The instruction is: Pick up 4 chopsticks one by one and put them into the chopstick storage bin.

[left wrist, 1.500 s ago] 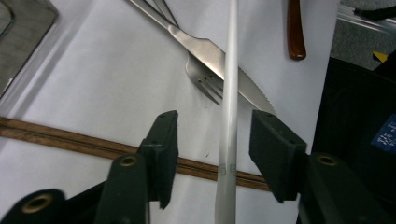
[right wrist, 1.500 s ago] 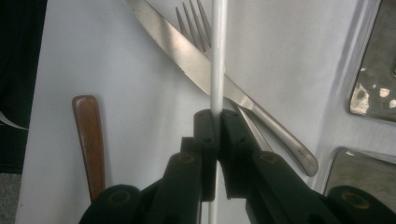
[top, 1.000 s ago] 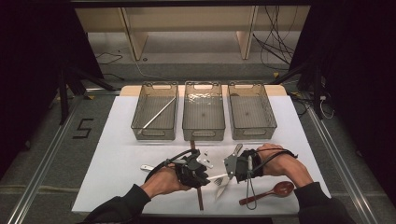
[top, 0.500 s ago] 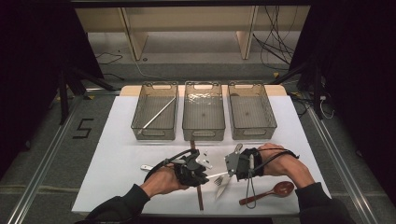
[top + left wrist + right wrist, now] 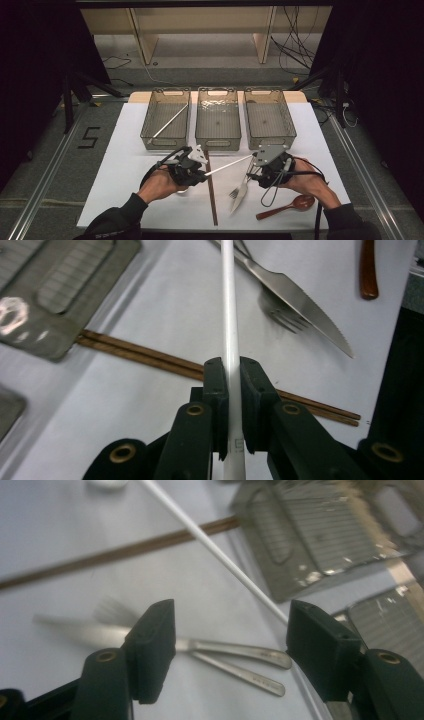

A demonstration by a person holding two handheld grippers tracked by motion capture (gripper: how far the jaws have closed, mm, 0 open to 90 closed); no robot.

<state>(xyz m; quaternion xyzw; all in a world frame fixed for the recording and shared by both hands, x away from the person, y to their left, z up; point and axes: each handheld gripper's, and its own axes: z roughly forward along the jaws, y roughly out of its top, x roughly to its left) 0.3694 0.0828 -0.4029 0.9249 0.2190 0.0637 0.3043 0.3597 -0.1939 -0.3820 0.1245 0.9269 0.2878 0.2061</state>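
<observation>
My left gripper (image 5: 202, 173) (image 5: 231, 365) is shut on a thin white chopstick (image 5: 227, 165) (image 5: 228, 300), its pads pressing both sides near one end. The stick runs level to the right, above the mat, toward my right gripper (image 5: 253, 167) (image 5: 230, 630). The right jaws have just been opening and stand wide. The white chopstick (image 5: 210, 545) passes between them close to one pad, and no pad presses on it. A second white chopstick (image 5: 170, 121) lies slanted in the left bin (image 5: 150, 134).
Three clear bins stand in a row at the back; the middle bin (image 5: 218, 145) and right bin (image 5: 270, 142) hold nothing I can see. On the white mat lie brown chopsticks (image 5: 212, 187) (image 5: 140, 355), a fork (image 5: 235, 192), a knife (image 5: 295, 295) and a wooden spoon (image 5: 287, 206).
The right jaws have opened off the white chopstick. The left hand has drawn back to the left and away from the front edge with the stick in its grip.
</observation>
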